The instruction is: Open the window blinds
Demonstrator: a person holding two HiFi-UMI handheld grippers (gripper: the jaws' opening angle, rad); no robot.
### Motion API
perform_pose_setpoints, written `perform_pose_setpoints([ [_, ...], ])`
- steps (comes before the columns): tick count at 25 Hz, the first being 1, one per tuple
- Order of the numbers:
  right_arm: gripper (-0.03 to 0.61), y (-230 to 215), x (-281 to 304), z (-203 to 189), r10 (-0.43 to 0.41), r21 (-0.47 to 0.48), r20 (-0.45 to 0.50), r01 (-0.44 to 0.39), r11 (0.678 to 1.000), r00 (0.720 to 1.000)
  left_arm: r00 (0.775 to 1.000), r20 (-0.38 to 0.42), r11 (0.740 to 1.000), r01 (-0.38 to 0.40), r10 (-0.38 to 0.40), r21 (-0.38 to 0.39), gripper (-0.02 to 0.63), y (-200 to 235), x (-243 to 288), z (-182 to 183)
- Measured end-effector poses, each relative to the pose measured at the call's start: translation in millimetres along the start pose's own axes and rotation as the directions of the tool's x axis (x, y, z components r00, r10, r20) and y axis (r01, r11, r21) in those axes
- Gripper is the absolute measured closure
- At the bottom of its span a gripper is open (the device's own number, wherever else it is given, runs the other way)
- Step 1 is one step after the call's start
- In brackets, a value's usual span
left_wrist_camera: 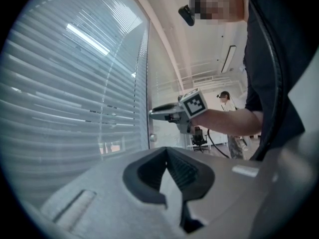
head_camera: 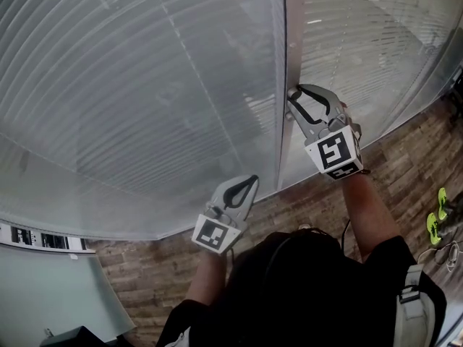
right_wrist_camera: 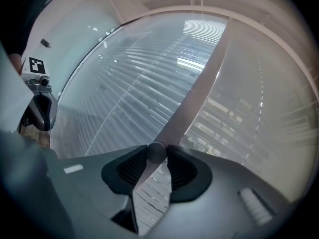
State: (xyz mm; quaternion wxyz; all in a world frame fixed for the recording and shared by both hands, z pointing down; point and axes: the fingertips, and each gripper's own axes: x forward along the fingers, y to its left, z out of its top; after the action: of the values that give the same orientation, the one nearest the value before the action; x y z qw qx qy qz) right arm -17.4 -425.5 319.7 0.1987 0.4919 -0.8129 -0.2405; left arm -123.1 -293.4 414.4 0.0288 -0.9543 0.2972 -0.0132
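Two grippers were up at a glass wall. One, the right gripper (head_camera: pixel 294 97), was clenched on a single round knob (right_wrist_camera: pixel 156 152), its pads pressing the knob from both sides. That knob sat on the one post (right_wrist_camera: pixel 199 91) between two panes. The left gripper (head_camera: pixel 252 182) hung lower and to the left, near the glass but not touching it, with its jaws closed together on nothing.

Two blinds lay behind the glass, a left blind (head_camera: pixel 130 85) and a right blind (head_camera: pixel 354 56), one on each side of the post. Both were lowered over the panes, with pale grey level slats. Lit shapes showed between the slats of the right blind; the left blind's slats looked closer set, with thin cords running down them.

Below the glass ran a brick-patterned floor (head_camera: pixel 405 157), with two green objects (head_camera: pixel 438 215) on it at the right edge. One other person (left_wrist_camera: pixel 227 101) stood far back in the room, beside a chair (left_wrist_camera: pixel 199 136).
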Motion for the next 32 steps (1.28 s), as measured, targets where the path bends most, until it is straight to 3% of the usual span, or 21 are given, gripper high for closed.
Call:
perform_pose_setpoints([
  [6, 0.446, -3, 3, 0, -0.025, 0.175, 0.059, 0.014, 0.984, 0.998, 1.000, -0.012, 1.000, 0.009, -0.009, -0.001, 0.610, 3, -6, -3],
  [14, 0.446, -7, 1, -5, -0.053, 0.381, 0.077, 0.020, 0.924, 0.996, 1.000, -0.019, 1.000, 0.019, -0.019, -0.002, 0.611, 4, -14, -5],
  [21, 0.446, -11, 1, -9, -0.088, 0.574, 0.110, 0.009, 0.819, 0.990, 0.999, -0.023, 1.000, 0.028, -0.028, -0.002, 0.611, 6, -18, -7],
  [32, 0.446, -15, 0, -9, -0.137, 0.729, 0.131, -0.002, 0.685, 0.982, 1.000, -0.021, 1.000, 0.021, -0.021, -0.005, 0.611, 7, -22, -8],
])
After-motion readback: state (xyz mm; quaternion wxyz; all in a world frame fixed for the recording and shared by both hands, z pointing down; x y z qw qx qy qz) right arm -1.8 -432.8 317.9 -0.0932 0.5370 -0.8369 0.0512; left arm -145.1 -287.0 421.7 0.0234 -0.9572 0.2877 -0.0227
